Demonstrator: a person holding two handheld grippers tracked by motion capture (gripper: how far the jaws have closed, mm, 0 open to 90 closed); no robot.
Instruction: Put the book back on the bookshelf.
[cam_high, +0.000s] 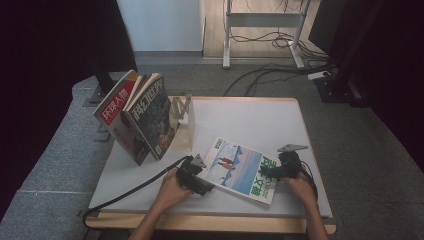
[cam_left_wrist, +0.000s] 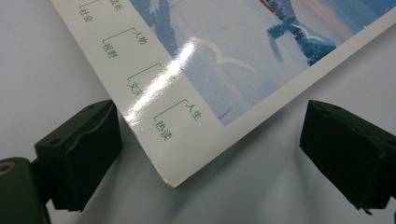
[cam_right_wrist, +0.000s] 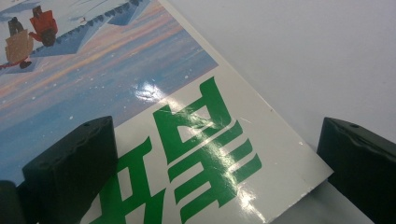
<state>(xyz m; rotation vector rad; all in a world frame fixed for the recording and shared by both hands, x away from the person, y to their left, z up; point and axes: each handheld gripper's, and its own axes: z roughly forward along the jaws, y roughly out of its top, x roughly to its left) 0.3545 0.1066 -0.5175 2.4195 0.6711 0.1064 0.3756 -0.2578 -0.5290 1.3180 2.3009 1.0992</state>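
Magazine (cam_high: 239, 171): white border, pale blue snow scene with pink-orange sky, big green characters along one edge, small green lettering at the other. Tiny figures on the cover in red and tan. Tabletop (cam_high: 255, 120): plain white, wood-coloured rim. Both hand-held grippers, left (cam_high: 196, 176) and right (cam_high: 280, 169): black. Standing books (cam_high: 137, 116): one red with white characters, one dark with white characters. Stand (cam_high: 183, 120): pale cream. Floor (cam_high: 370, 150): grey.

two magazines (cam_high: 136, 115) upright in stand (cam_high: 182, 120) | table (cam_high: 250, 117) white | cables (cam_high: 270, 40) on floor behind
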